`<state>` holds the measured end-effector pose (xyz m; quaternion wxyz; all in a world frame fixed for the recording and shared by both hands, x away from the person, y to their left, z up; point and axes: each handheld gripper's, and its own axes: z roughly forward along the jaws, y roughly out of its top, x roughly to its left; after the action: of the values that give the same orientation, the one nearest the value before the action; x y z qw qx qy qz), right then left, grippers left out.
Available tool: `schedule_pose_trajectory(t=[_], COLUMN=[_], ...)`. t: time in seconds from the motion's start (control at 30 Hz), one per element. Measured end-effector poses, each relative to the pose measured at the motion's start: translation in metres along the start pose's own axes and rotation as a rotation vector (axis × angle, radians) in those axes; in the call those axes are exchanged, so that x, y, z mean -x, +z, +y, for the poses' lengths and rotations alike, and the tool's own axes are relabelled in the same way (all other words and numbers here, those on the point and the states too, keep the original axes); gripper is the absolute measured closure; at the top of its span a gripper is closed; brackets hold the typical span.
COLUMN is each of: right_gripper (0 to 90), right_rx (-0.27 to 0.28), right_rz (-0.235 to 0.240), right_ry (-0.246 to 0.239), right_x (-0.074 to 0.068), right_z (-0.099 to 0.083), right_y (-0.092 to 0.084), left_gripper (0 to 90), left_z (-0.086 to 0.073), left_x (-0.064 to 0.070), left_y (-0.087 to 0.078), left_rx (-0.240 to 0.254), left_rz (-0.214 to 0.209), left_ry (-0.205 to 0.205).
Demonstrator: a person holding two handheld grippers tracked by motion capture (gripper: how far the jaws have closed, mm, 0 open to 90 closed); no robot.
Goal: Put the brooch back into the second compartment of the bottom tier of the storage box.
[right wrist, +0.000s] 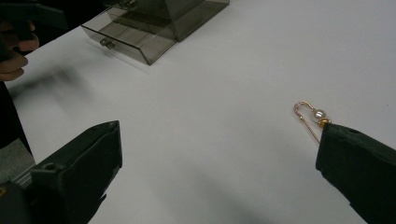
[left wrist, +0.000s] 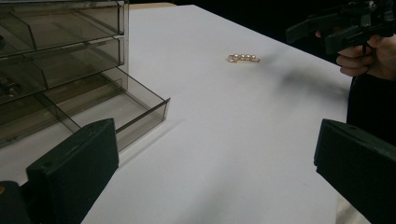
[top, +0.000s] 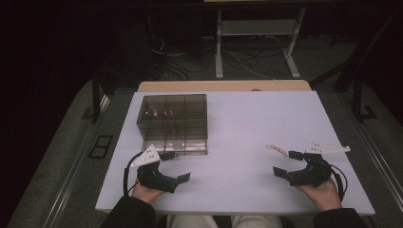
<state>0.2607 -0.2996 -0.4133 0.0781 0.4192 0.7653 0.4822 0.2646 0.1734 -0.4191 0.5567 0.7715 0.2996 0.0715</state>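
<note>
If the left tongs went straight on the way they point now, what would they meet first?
Probably nothing at first: the left tongs, jaws open, point across bare white table toward the right tongs. The open drawer of the smoked organizer lies just beside that line, the pearl pin farther along; depth is unclear.

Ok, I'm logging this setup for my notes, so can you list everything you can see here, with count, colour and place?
Drawer box: one, smoky clear plastic with compartments, far left of the table, bottom drawer pulled out.
Pearl pin: one, gold with a row of pale pearls, lying on the table just beyond the right gripper's far finger.
Small items in the box: a few, pale, in a top compartment; too small to identify.
Table: one, white top with a wooden far edge.
Frame: one, pale metal, on the floor behind the table, with cables.
Left gripper: one, black, fingers open, in front of the box.
Right gripper: one, black, fingers open, near right of the table.
</note>
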Motion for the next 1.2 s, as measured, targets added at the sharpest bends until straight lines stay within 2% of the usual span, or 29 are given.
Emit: schedule_pose_trajectory(t=[0.7, 1.2], right_gripper=[0.1, 0.1], right_rx=[-0.017, -0.045], right_rz=[0.004, 0.013], right_ry=[-0.008, -0.027], right_x=[-0.001, -0.003], right_z=[0.001, 0.012], right_y=[0.000, -0.004], left_gripper=[0.0, 0.0], left_z=[-0.001, -0.002], left_x=[0.000, 0.003], left_y=[0.001, 0.001], left_rx=[-0.015, -0.027], left_rz=[0.006, 0.022], left_ry=[0.003, 0.010])
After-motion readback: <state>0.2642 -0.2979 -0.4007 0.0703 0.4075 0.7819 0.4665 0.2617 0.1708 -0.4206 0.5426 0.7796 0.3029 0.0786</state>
